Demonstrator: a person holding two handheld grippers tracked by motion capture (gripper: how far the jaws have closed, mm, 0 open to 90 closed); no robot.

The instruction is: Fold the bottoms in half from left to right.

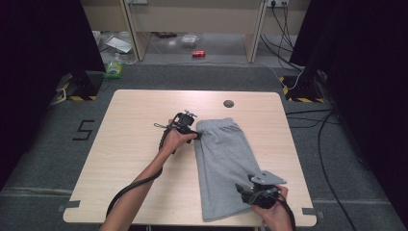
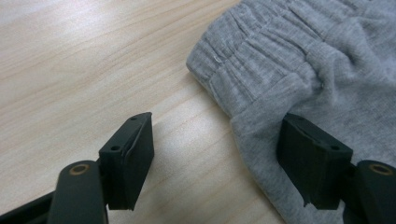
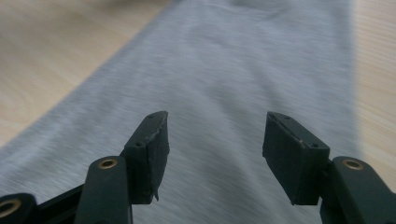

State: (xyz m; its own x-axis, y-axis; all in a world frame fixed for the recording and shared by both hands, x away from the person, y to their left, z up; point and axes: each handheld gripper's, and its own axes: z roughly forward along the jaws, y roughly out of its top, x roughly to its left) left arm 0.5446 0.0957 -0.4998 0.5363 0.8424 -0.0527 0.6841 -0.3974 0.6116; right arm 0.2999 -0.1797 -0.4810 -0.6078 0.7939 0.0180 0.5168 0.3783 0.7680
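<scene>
A pair of grey shorts (image 1: 224, 166) lies flat on the light wooden desk (image 1: 134, 144), folded into a long narrow shape. In the high view it runs from the middle of the desk toward 6 o'clock, with the elastic waistband (image 1: 217, 126) at the far end and the leg hems at the near edge.

The left gripper (image 1: 192, 132) is at the 9 o'clock side of the waistband, held by the person's left hand (image 1: 175, 141). In the left gripper view its fingers (image 2: 133, 156) are wide apart: one is over bare wood, and the other is over the grey cloth just below the gathered waistband (image 2: 252, 65). They close on nothing.

The right gripper (image 1: 250, 190) is at the near right part of the shorts, about 5 o'clock from the middle of the desk, in the person's right hand (image 1: 275, 211). In the right gripper view its fingers (image 3: 149, 154) are also wide apart and empty, above the smooth grey cloth (image 3: 224, 70). I cannot tell if they touch the cloth.

A small dark round hole (image 1: 228, 103) is in the desk at 12 o'clock from the waistband.
</scene>
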